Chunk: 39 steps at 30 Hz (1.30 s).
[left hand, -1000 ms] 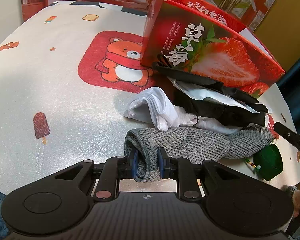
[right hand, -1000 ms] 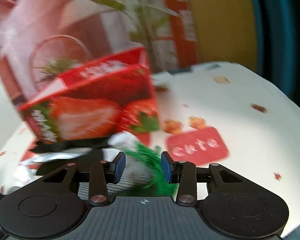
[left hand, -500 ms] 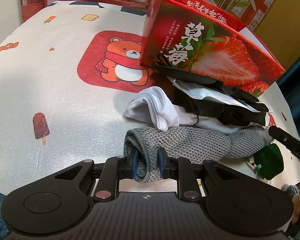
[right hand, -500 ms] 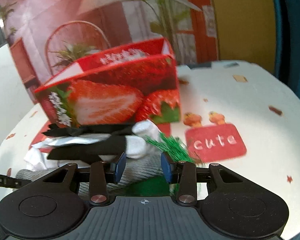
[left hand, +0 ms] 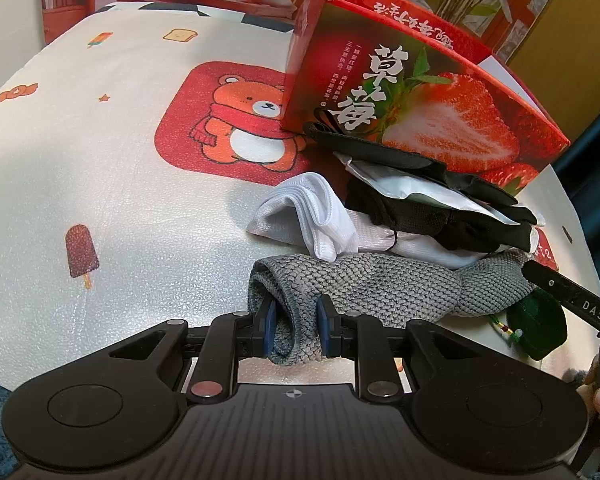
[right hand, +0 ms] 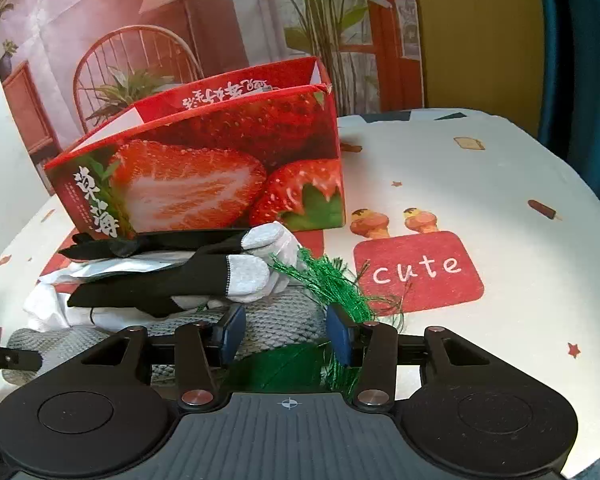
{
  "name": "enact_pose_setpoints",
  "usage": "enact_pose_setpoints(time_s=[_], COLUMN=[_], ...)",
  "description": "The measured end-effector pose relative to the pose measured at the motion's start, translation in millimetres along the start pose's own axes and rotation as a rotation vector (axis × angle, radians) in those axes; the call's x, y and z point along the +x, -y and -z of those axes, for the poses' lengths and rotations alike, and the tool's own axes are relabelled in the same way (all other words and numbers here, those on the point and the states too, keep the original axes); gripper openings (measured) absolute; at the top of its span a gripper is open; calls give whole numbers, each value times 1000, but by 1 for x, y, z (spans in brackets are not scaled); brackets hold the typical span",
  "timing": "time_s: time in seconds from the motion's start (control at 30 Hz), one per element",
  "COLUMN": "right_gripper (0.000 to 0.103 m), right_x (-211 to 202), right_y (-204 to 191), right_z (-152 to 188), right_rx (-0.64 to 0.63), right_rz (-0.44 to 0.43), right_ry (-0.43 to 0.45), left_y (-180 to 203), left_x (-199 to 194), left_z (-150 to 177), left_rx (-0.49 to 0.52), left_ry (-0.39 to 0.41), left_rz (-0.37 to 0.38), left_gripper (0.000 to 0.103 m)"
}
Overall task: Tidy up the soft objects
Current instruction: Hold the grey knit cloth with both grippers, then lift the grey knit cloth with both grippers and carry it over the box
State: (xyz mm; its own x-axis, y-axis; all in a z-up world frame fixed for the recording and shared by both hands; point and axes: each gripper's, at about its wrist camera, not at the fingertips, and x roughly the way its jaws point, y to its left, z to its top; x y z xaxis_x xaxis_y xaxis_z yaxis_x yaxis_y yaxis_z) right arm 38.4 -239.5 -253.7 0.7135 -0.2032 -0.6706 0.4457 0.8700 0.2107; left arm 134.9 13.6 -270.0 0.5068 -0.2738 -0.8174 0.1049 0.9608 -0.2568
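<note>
Two close wrist views, shared strawberry box [left hand: 420, 92]

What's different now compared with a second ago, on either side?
The right tool has swung to look steadily over the pile, and its jaws are opening around the green tassel piece, no longer pinching it. The left tool stays clamped on the grey knitted cloth. The strawberry box, gloves and white cloth have not moved.

Green pouch [right hand: 276, 372] mostly hidden behind right gripper body; white sock [left hand: 312, 216] partly under black gloves [left hand: 440, 208]; strawberry box [left hand: 420, 112] interior unseen.
</note>
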Motion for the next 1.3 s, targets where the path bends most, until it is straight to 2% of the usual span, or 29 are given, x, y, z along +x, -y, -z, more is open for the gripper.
enact_pose_setpoints(time_s=[0.4, 0.43, 0.47, 0.57, 0.77, 1.07, 1.3], right_gripper=[53, 50, 40, 21, 17, 17, 17], right_x=[17, 17, 16, 9, -17, -48, -54], right_y=[3, 1, 0, -6, -22, -17, -14], right_z=[2, 2, 2, 1, -4, -18, -38], right_rx=[38, 31, 25, -7, -99, -83, -54], right_rz=[-76, -78, -81, -96, -119, -153, -193], right_ry=[-45, -46, -45, -30, 67, 234, 279], left_y=[3, 2, 2, 1, -1, 10, 20], left_x=[0, 0, -1, -2, -10, -45, -74], left_z=[1, 1, 1, 2, 2, -2, -20], left_rx=[14, 10, 8, 4, -11, 31, 63], left_ry=[3, 5, 6, 11, 42, 211, 325], left_rz=[-7, -3, -2, 5, 24, 52, 63], left_gripper=[24, 23, 23, 20, 13, 13, 13])
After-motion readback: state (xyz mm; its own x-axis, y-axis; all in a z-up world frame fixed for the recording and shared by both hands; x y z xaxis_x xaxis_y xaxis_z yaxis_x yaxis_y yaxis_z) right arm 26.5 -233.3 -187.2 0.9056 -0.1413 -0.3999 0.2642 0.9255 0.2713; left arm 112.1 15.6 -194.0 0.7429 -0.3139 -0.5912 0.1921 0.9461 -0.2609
